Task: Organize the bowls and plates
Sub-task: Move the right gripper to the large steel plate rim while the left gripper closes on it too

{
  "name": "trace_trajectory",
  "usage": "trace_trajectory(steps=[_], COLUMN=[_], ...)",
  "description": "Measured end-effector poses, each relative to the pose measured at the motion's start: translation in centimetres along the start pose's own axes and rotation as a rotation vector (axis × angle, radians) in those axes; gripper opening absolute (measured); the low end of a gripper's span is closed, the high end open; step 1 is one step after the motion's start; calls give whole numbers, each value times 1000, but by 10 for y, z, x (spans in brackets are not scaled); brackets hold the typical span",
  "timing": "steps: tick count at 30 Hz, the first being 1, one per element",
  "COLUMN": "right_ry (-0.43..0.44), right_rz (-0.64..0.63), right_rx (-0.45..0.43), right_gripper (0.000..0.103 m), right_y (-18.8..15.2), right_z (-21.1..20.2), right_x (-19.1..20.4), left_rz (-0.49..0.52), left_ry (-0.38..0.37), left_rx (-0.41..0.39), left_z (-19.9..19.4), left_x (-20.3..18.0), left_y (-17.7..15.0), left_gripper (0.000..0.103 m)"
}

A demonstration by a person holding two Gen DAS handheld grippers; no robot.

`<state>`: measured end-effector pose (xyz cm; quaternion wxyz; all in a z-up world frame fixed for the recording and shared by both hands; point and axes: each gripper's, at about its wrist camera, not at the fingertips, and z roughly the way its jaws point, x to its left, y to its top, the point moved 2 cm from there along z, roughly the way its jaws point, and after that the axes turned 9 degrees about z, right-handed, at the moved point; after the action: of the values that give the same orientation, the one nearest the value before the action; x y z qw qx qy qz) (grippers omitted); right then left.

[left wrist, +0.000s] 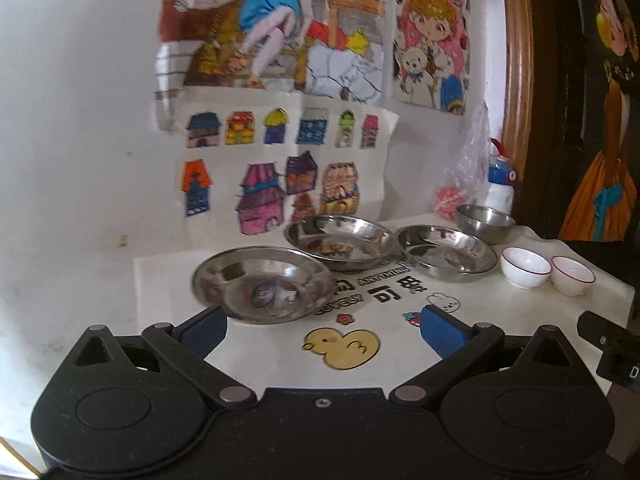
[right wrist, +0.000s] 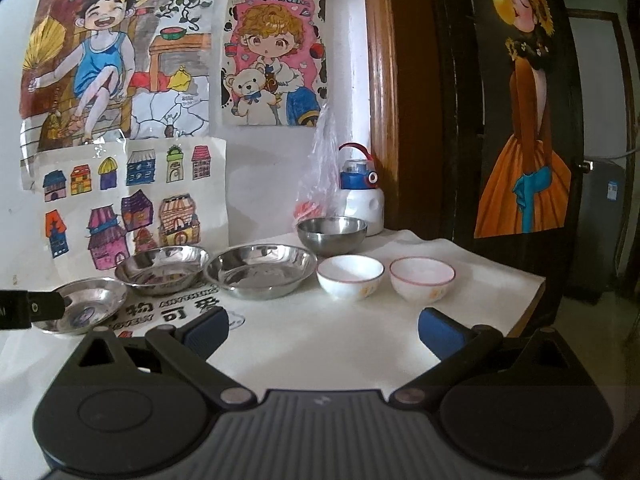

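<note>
1. Left tongs (left wrist: 322, 326) are spread wide with nothing in them, one finger right beside the nearest steel plate (left wrist: 262, 286), probably lining up a grab.
2. Right tongs (right wrist: 323, 330) are wide open and empty too, facing the two white bowls (right wrist: 350, 276).
3. Everything's spread out on the surface (right wrist: 328, 344): three steel plates left, steel bowl (right wrist: 332, 234) at the back. Looks like no stacking yet.

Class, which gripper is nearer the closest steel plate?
Left. The left gripper sits right before that plate; the right gripper hangs further right, facing the white bowls.
</note>
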<state>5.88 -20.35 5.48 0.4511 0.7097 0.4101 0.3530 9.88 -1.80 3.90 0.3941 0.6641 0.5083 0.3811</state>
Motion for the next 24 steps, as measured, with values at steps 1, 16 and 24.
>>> trace_trajectory(steps=[1,16,24], right_ry=[-2,105,218], right_rz=[-11,-146,-16], right_rx=[2,76,174], right_gripper=[103,103,103], right_y=[4,15,17], right_z=[4,62,98], right_x=[0,8,5], left_rz=[2,17,124], left_ry=[-16,-198,-252], left_rx=[13,177,205], left_z=[5,100,146], left_x=[0,10,-6], left_y=[5,62,86], left_gripper=[102,102,102])
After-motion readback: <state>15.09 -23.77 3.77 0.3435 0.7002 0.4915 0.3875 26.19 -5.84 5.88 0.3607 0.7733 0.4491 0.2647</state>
